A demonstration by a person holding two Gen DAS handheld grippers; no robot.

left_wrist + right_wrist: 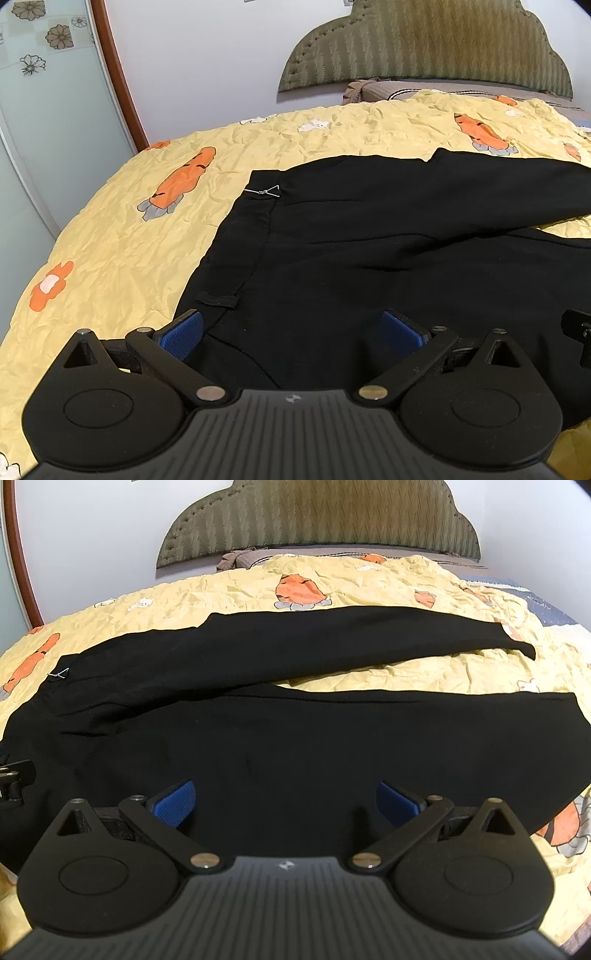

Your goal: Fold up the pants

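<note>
Below, black pants (legs apart) under left claw, right claw, both wide, empty

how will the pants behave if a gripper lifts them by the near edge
The pants will probably sag and drape, not hold shape: they lie flat with soft creases on the quilt. The thin cloth looks light. The far leg would likely trail behind, since it lies split from the near one.
</note>
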